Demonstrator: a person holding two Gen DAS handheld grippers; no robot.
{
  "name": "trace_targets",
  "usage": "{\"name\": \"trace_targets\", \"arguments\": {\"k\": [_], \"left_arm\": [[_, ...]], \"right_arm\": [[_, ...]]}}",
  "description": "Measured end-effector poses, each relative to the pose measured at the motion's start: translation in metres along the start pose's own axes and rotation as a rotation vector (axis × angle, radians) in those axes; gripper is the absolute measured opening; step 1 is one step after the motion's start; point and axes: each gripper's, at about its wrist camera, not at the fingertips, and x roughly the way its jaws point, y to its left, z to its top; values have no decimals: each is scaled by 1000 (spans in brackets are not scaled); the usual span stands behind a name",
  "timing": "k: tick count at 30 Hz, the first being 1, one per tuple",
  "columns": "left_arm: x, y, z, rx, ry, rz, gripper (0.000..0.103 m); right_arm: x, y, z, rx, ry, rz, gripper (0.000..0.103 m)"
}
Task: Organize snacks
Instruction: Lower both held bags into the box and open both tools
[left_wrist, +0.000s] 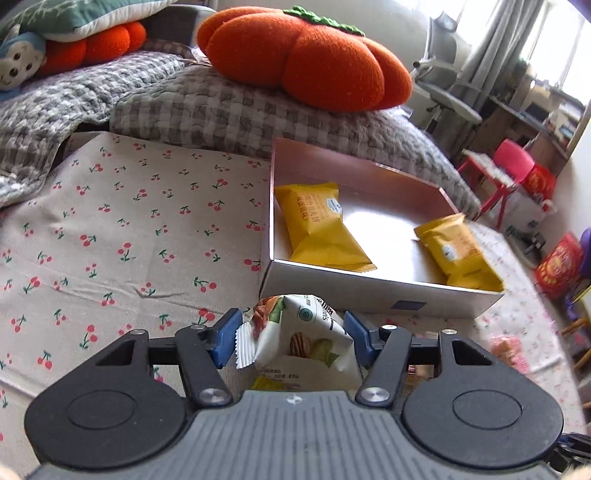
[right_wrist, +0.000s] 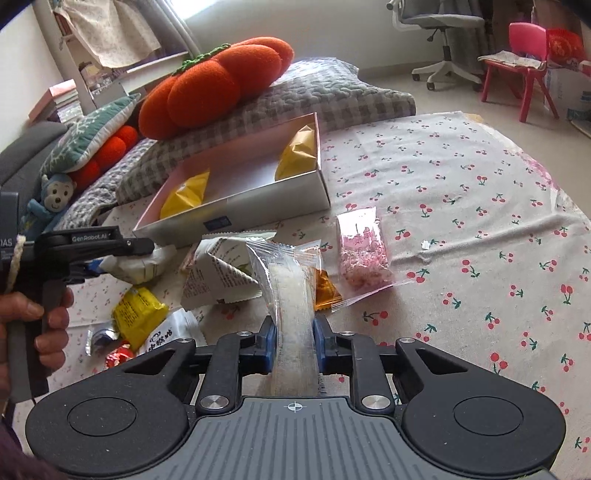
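My left gripper (left_wrist: 291, 339) is shut on a white nut snack packet (left_wrist: 303, 339), held just in front of the near wall of an open pink box (left_wrist: 369, 295). Two yellow packets (left_wrist: 317, 225) (left_wrist: 458, 251) lie in the box. My right gripper (right_wrist: 294, 341) is shut on a clear packet with a white rice cake (right_wrist: 291, 295). In the right wrist view the left gripper (right_wrist: 107, 258) holds its white packet (right_wrist: 136, 266) beside the box (right_wrist: 258, 199). A pink packet (right_wrist: 362, 247), a white printed packet (right_wrist: 218, 273) and a yellow packet (right_wrist: 136, 314) lie on the cloth.
A cherry-print cloth (right_wrist: 461, 221) covers the surface. An orange pumpkin cushion (left_wrist: 306, 59) lies on a grey checked quilt (left_wrist: 207, 107) behind the box. A small orange packet (right_wrist: 325, 291) and foil sweets (right_wrist: 107, 347) lie near the pile. A red chair (right_wrist: 524, 66) stands beyond.
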Motion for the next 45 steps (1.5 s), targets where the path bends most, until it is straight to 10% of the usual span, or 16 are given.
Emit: {"name": "trace_targets", "arguments": {"k": [14,34,45], "left_arm": [[-45,-3,25,-94,-75,-123,58],[68,-74,75,112,-26,-52,62],[2,-28,63,58,-84,-61,83]], "right_arm": [[-7,1,42,40,-73,69,20],[113,32,144,42,35,97,20],[65,19,123,97,-90,109,51]]}}
